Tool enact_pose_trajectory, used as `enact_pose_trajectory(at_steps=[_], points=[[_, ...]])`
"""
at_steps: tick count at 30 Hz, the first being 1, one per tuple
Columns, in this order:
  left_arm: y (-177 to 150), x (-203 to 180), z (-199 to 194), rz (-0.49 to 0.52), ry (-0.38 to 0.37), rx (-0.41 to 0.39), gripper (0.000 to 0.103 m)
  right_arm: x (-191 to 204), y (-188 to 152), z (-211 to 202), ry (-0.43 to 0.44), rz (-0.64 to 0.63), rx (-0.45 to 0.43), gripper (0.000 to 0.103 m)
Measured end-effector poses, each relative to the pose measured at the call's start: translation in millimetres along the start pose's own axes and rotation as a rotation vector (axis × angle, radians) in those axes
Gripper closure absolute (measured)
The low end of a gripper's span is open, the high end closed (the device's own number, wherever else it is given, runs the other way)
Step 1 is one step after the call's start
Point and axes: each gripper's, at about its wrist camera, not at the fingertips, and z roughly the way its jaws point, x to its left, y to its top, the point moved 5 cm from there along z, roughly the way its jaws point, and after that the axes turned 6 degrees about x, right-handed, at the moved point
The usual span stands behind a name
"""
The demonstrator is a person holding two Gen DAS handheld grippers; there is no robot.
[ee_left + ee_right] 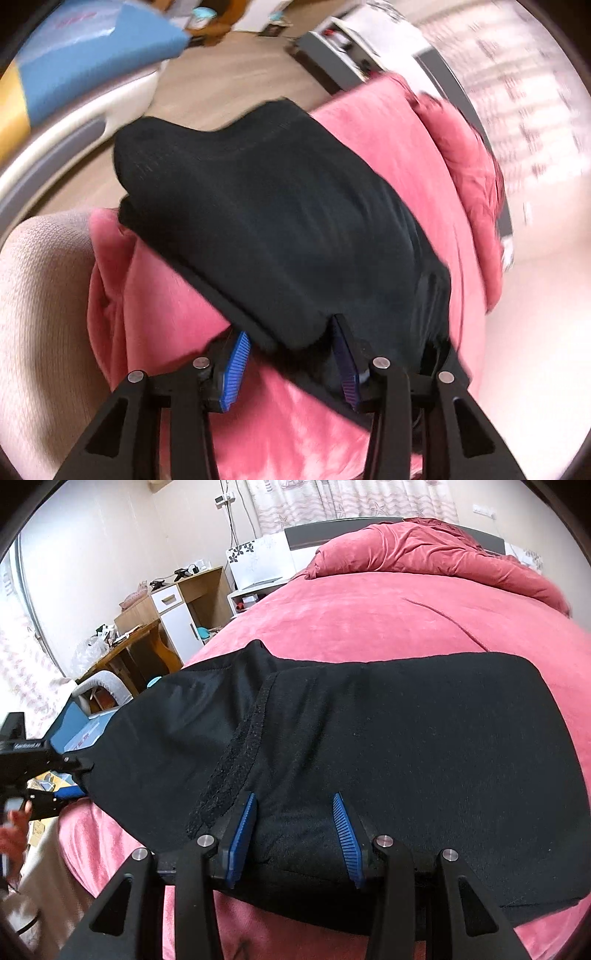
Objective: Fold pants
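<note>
The black pants [369, 757] on the pink bed [369, 620] are pinched by the right gripper [295, 834], while the left gripper [291, 354] is spread around one edge.

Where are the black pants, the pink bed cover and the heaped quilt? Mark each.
black pants [424, 738]: right wrist view, flat folded panel.
pink bed cover [351, 624]: right wrist view, bare stretch beyond pants.
heaped quilt [424, 550]: right wrist view, crumpled top.
</note>
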Motion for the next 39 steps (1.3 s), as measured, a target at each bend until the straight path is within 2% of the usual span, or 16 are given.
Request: enact_pose_trajectory(at_steps=[4,8,10,12,15,17,18,20,22,25,29,35,39], points=[[24.4,8.3,3.0,-0.087,-0.051,-0.025,0.058,0.6,-0.9,-1.0,-0.004,-0.005,-0.001,0.058],[30.2,13.6,5.9,-0.113,-0.09,-0.052,0.059,0.6,-0.9,-1.1,-0.005,-0.004,-0.001,0.058],[34.2,15.8,3.4,-0.104,-0.091,-0.069,0.063,1.0,-0.5,-1.4,-0.009,-0.005,0.0,0.059],[36.6,21.5,4.3,-0.103,-0.09,-0.071,0.072,2.5,1.5,-3.4,-0.02,-0.005,0.004,0.059],[37.1,25.6,1.4,-0.082,-0.092,-0.082,0.081,11.4,7.6,-16.4,0.014,-0.016,-0.052,0.064],[35.1,21.6,-5.3,-0.033,-0.076,-0.105,0.085,18.7,10.2,-13.9,0.02,-0.049,-0.036,0.077],[34.3,18.2,-9.4,-0.01,-0.067,-0.12,0.087,22.0,9.4,-8.5,0.024,-0.062,-0.013,0.079],[31.2,1.3,-20.3,0.062,-0.036,-0.171,0.089,23.9,4.6,4.5,0.005,-0.078,0.035,0.079],[27.8,-21.1,-33.9,0.147,-0.014,-0.228,0.089,22.6,3.5,8.7,0.005,-0.083,0.037,0.079],[17.8,-63.4,-51.7,0.308,0.017,-0.305,0.09,16.5,3.9,8.6,0.041,-0.039,0.039,0.079],[-1.7,-119.5,-68.0,0.498,0.02,-0.363,0.09,-0.1,7.2,-1.2,0.107,0.063,0.018,0.079],[-37.3,-181.3,-76.7,0.697,-0.025,-0.389,0.09,-28.8,11.1,-31.0,0.086,0.184,-0.059,0.078],[-68.3,-222.2,-67.8,0.829,-0.06,-0.369,0.09,-58.0,8.6,-42.7,0.053,0.274,-0.059,0.077]])
